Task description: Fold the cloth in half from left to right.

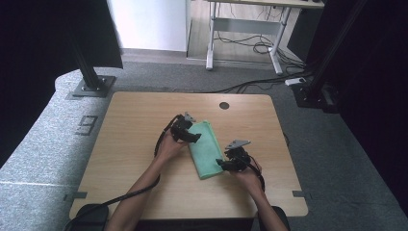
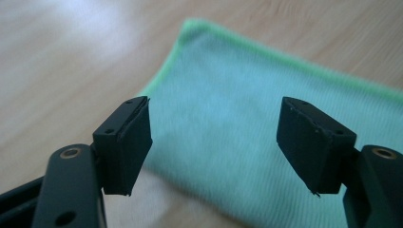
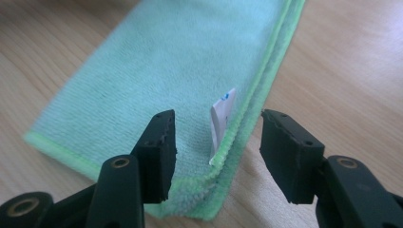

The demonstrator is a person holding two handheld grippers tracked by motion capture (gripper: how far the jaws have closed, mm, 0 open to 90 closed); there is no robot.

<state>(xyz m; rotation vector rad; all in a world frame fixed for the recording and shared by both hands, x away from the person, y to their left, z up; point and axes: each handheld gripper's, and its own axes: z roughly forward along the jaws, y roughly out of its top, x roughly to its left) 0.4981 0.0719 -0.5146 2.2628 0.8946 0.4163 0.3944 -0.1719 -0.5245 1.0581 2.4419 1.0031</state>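
I have the folded green cloth (image 1: 206,148) lying flat near the middle of the table (image 1: 134,144), long axis running away from me. The left gripper (image 1: 191,136) stands at its far left edge, jaws open with nothing between them. The right gripper (image 3: 216,152) straddles the near right corner, jaws apart, pads not pressing, beside the white label (image 3: 222,118). I judge both grips released. Bare wood surrounds the cloth, leaving room to withdraw.
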